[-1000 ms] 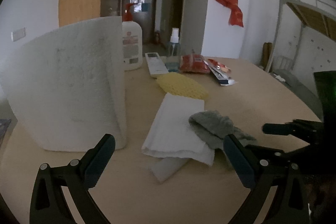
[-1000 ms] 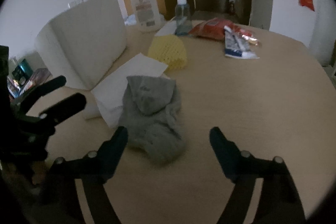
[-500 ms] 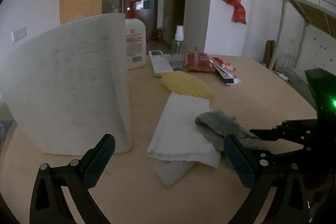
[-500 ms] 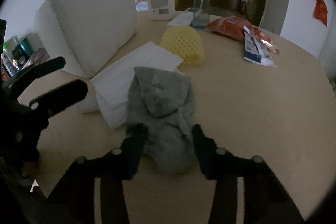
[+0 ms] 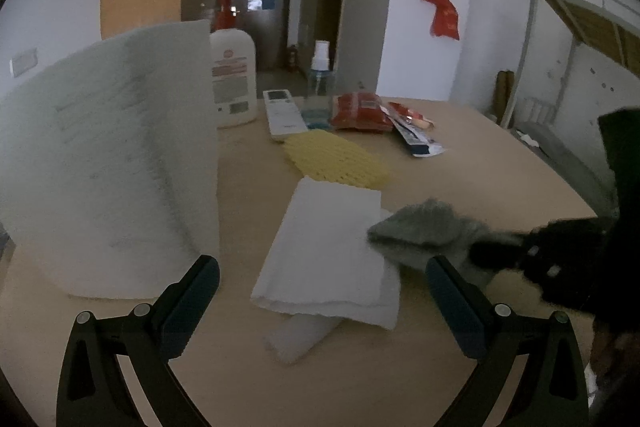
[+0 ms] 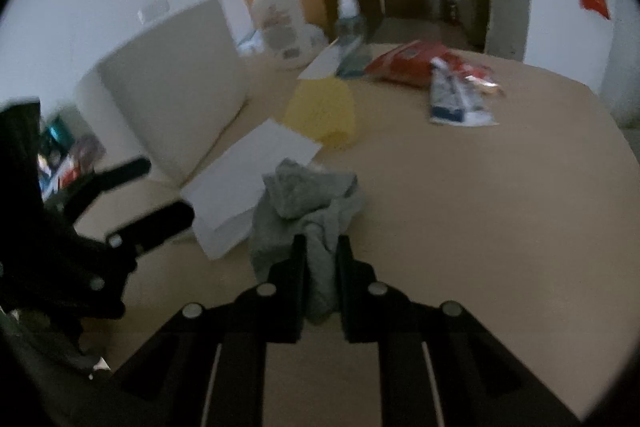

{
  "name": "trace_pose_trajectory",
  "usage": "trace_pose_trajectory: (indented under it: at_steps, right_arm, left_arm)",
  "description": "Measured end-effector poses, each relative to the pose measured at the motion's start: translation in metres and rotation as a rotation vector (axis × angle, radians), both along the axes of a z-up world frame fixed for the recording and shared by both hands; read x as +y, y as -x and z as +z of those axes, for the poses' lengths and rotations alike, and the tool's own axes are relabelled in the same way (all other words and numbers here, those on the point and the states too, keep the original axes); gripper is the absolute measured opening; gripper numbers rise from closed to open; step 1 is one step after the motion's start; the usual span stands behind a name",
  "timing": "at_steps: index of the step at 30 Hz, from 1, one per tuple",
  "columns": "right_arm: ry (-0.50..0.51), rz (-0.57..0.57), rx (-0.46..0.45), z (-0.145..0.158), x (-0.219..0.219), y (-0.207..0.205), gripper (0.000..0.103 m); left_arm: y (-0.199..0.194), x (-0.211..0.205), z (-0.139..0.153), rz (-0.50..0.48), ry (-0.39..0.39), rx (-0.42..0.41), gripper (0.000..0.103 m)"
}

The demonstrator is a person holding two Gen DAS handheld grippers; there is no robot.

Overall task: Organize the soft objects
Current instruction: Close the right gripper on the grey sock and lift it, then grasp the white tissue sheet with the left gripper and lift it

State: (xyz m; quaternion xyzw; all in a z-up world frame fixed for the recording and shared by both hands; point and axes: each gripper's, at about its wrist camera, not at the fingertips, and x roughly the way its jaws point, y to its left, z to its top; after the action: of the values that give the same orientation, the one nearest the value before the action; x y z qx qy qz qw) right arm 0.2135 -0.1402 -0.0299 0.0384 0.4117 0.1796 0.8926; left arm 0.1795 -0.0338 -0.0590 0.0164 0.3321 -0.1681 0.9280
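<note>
A grey cloth (image 6: 308,199) hangs bunched in my right gripper (image 6: 320,247), which is shut on its near end and lifts it off the table. In the left wrist view the grey cloth (image 5: 424,227) hangs over the right edge of a folded white paper towel (image 5: 328,251), with the right gripper (image 5: 500,251) behind it. My left gripper (image 5: 320,287) is open and empty, low over the table in front of the towel. A yellow foam net (image 5: 336,159) lies beyond the towel. A large white foam block (image 5: 108,163) stands at the left.
At the back of the wooden table (image 5: 480,163) stand a white lotion pump bottle (image 5: 234,79), a remote (image 5: 282,113), a clear spray bottle (image 5: 320,83), a red snack bag (image 5: 362,111) and a flat packet (image 5: 416,139). A white tube (image 5: 300,339) lies under the towel's near edge.
My right gripper went from open around the grey cloth to shut on it and has pulled it up and back. The left gripper has barely moved.
</note>
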Motion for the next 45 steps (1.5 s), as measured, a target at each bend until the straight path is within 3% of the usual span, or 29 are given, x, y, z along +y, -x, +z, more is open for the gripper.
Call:
trace_pose_trajectory:
  at_steps: [8,15,20,22,24,27,29,30,32,39,41,45]
  right_arm:
    - [-0.05,-0.061,-0.012,0.006,-0.028,0.002,0.017]
    - [-0.08,-0.075,-0.021,0.008,-0.037,0.001,0.017]
    - [-0.085,-0.067,-0.019,0.006,-0.037,0.0,0.017]
    - [-0.086,-0.064,-0.021,0.006,-0.037,-0.001,0.017]
    - [-0.09,-0.062,-0.022,0.006,-0.038,-0.002,0.017]
    - [-0.091,-0.064,-0.018,0.006,-0.038,-0.003,0.017]
    - [-0.09,-0.066,-0.019,0.006,-0.039,-0.003,0.017]
    - [-0.09,-0.067,-0.018,0.005,-0.039,-0.003,0.017]
    - [-0.091,-0.07,-0.016,0.005,-0.039,-0.003,0.017]
    - [-0.091,-0.075,-0.013,0.004,-0.039,-0.001,0.017]
    - [-0.089,-0.073,-0.013,0.004,-0.038,-0.001,0.017]
    - [-0.091,-0.075,-0.02,0.006,-0.038,0.002,0.017]
  left_arm:
    - [-0.008,-0.019,-0.004,-0.028,-0.006,0.04,0.103]
    - [-0.028,-0.02,-0.016,0.02,-0.002,0.141,0.099]
    - [-0.04,-0.02,-0.027,0.047,-0.015,0.206,0.08]
    - [-0.044,-0.021,-0.032,0.047,-0.026,0.233,0.079]
    - [-0.042,-0.023,-0.031,0.044,-0.032,0.218,0.072]
    - [-0.041,-0.025,-0.031,0.037,-0.038,0.213,0.056]
    - [-0.039,-0.025,-0.029,0.035,-0.036,0.205,0.04]
    - [-0.039,-0.025,-0.029,0.035,-0.035,0.202,0.038]
    - [-0.037,-0.024,-0.026,0.04,-0.04,0.183,0.021]
    - [-0.027,-0.025,-0.017,0.023,-0.032,0.128,0.02]
    - [-0.024,-0.024,-0.013,0.015,-0.02,0.113,0.006]
    - [-0.023,-0.018,-0.007,0.022,0.009,0.101,0.004]
